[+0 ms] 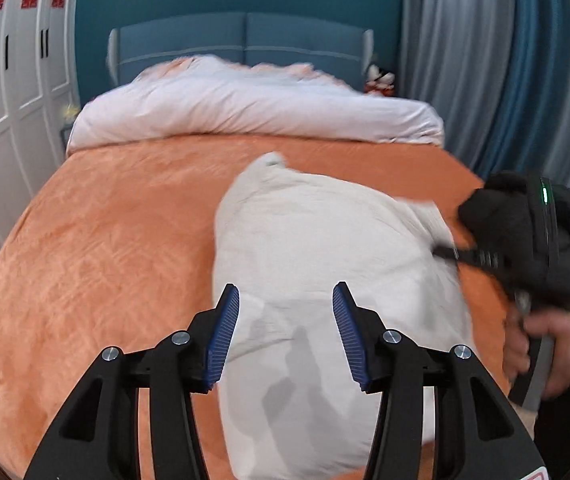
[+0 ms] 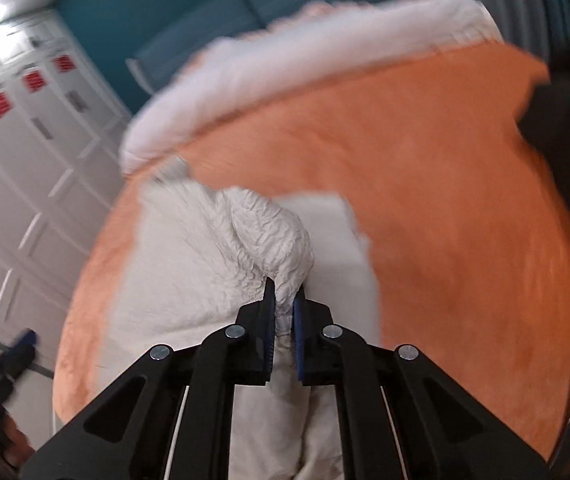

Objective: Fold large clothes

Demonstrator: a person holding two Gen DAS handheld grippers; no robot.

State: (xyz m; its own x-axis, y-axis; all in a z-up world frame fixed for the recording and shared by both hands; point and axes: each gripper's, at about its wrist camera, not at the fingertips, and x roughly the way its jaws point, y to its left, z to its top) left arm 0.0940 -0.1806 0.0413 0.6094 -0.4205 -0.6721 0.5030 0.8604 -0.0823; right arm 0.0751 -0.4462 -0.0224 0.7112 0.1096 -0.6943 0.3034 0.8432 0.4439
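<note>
Our right gripper (image 2: 283, 300) pinches the crinkled off-white cotton garment (image 1: 325, 248); its long axis runs straight ahead between our left gripper (image 1: 285, 300)'s spread, empty jaws.

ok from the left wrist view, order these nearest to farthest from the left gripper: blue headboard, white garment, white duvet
1. white garment: lies on the orange bedspread right beneath the open left gripper.
2. white duvet: folded back across the far part of the bed.
3. blue headboard: behind the duvet, against the teal wall.

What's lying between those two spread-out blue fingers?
Only the white garment, spread on the orange bedspread past the open left gripper; nothing is pinched, as the left wrist view shows.
</note>
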